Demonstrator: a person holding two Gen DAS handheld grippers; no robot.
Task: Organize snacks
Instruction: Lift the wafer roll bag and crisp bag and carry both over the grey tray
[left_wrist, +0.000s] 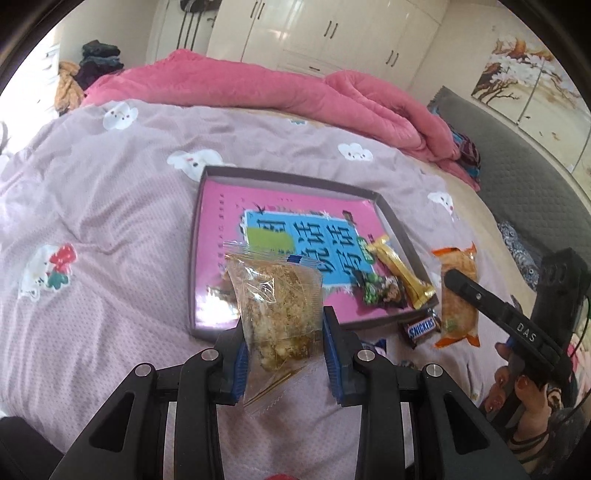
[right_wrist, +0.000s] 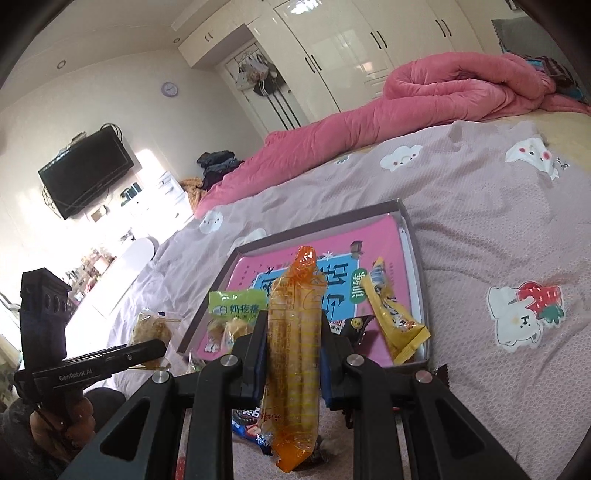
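My left gripper (left_wrist: 284, 332) is clamped on the clear crumbly snack packet (left_wrist: 277, 299), its long axis running straight out along my fingers. The shallow box (left_wrist: 399, 236) lies just ahead of these jaws, slightly right. My right gripper (right_wrist: 293, 350) pinches the orange packet (right_wrist: 293, 354), also lengthwise along the fingers, box directly ahead. Both look equally near; I'd guess each drops forward.
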